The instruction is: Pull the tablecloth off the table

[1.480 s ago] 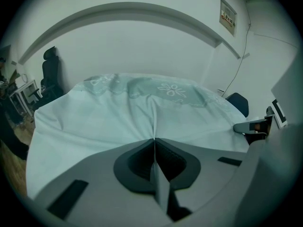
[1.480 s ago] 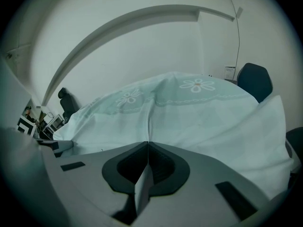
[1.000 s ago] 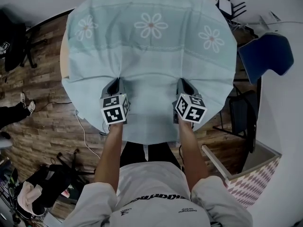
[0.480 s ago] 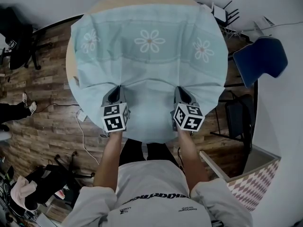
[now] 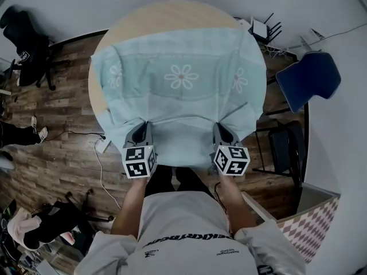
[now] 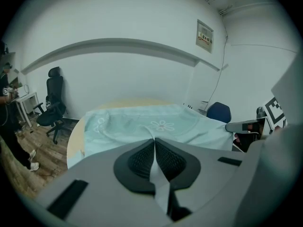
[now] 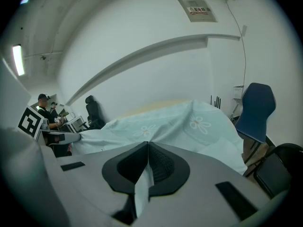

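Observation:
A pale blue tablecloth [image 5: 181,96] with white daisies lies over a round wooden table [image 5: 166,15], whose far rim shows bare. Its near edge is bunched and lifted off the table toward me. My left gripper [image 5: 143,126] is shut on the near left part of that hem. My right gripper [image 5: 221,128] is shut on the near right part. In the left gripper view a fold of tablecloth [image 6: 142,123] runs down between the closed pads of the left gripper [image 6: 154,142]. The right gripper view shows the right gripper [image 7: 147,145] clamped on the tablecloth [image 7: 182,122] likewise.
A blue chair [image 5: 309,79] stands right of the table, with a dark chair [image 5: 282,145] nearer me. A black office chair [image 5: 26,39] is at far left. A patterned box [image 5: 312,216] sits at lower right. Cables and bags lie on the wooden floor [image 5: 57,148] at left.
Both grippers have drawn back toward me and risen, dragging the cloth with them. The cloth has slid to the near side, baring more wood at the far rim.

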Demonstrator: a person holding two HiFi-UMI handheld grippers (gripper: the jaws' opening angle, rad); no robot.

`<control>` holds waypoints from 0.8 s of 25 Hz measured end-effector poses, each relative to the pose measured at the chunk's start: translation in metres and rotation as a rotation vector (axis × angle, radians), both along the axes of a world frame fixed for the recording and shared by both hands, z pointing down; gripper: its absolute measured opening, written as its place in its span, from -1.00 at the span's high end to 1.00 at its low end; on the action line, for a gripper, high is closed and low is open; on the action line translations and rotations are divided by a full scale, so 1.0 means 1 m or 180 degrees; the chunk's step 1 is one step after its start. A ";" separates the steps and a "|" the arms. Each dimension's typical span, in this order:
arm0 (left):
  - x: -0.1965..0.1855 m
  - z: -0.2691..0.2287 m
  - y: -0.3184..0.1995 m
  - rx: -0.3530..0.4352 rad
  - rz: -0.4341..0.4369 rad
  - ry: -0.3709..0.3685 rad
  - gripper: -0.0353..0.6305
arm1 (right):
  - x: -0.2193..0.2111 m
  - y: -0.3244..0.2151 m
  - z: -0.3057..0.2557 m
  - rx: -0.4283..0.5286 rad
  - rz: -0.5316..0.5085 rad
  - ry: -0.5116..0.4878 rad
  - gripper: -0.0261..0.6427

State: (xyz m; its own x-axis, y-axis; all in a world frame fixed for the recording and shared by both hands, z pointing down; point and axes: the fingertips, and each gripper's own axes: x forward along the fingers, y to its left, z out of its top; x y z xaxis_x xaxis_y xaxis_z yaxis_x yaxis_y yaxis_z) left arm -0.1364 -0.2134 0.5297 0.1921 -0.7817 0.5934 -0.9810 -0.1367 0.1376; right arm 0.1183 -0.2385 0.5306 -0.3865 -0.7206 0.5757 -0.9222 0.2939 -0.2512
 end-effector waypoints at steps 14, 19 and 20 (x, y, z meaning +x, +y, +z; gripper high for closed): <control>0.020 -0.095 0.085 0.0445 0.0088 -0.0050 0.84 | 0.018 0.094 -0.086 0.0386 -0.0405 -0.0099 0.81; 0.028 -0.129 0.111 0.0616 0.0109 -0.0051 0.84 | 0.024 0.123 -0.112 0.0511 -0.0419 -0.0230 0.81; 0.029 -0.134 0.116 0.0645 0.0096 -0.0045 0.84 | 0.025 0.127 -0.117 0.0538 -0.0409 -0.0260 0.82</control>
State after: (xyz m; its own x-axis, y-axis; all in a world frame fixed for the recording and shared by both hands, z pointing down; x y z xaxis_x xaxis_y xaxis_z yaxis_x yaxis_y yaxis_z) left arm -0.1072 -0.0970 0.3953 0.2101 -0.8794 0.4273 -0.9777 -0.1895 0.0905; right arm 0.1436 -0.1113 0.4136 -0.5217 -0.7460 0.4139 -0.8531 0.4519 -0.2609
